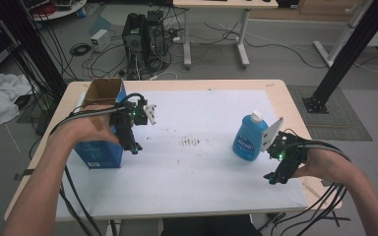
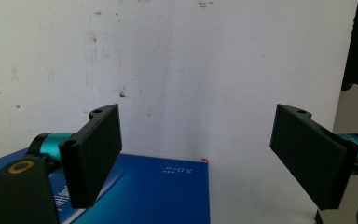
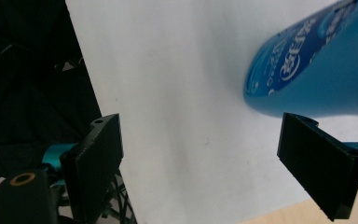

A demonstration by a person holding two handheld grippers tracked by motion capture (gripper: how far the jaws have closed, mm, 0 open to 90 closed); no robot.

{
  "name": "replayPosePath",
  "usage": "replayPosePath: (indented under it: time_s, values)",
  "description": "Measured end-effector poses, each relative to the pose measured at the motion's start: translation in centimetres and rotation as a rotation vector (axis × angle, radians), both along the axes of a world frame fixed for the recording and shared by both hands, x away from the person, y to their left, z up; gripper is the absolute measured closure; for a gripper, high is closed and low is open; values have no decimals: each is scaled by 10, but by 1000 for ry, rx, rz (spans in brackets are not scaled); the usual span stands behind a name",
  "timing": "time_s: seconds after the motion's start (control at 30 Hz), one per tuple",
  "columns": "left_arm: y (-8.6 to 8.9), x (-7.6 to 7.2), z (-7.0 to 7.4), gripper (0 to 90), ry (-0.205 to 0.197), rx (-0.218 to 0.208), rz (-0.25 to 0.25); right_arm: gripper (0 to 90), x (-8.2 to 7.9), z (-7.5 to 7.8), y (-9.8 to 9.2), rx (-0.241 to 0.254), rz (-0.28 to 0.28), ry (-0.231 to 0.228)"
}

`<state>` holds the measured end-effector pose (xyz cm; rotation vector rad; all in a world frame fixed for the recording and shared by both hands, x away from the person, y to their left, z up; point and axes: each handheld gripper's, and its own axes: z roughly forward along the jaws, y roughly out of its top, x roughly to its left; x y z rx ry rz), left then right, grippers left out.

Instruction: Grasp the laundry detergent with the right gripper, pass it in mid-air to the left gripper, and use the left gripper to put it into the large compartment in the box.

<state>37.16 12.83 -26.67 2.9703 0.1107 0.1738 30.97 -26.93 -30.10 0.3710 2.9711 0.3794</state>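
White mat point(image 1: 197, 167) lies bare between spread-jawed left claw point(image 1: 134, 146) by the box point(image 1: 100, 147) and spread-jawed right claw point(image 1: 271, 179) by the bottle point(image 1: 248, 137).

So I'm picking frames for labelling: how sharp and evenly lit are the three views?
High view: soft, even light, blue bottle label unreadable. Left gripper view: white mat bright, blue box print tiny. Right gripper view: the bottle looms close, its label slightly blurred, dark at left.

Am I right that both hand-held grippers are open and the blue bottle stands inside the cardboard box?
Not quite: the blue bottle stands on the white mat beside the right hand-held gripper, far from the cardboard box, as the high view shows. Both grippers are open.
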Motion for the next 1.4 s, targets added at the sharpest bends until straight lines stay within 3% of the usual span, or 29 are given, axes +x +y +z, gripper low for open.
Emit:
replayPosePath:
  time_s: [0.2,0.7,1.03,1.07,1.17,1.4]
  values:
    - [-1,0,-1,166,4,1,0,134,6,0,-5,-23,-94,36]
    - [-2,0,-3,166,4,4,-12,134,33,3,-9,13,-314,15]
    - [0,-2,-3,166,2,5,-11,134,45,2,-2,31,-356,-4]
    - [0,-4,-3,166,2,3,-11,134,50,2,0,58,-392,-14]
    - [0,-5,-3,166,0,3,-13,134,55,1,0,71,-402,-21]
    - [1,-6,-3,166,-12,2,-10,134,59,-3,2,73,-441,2]
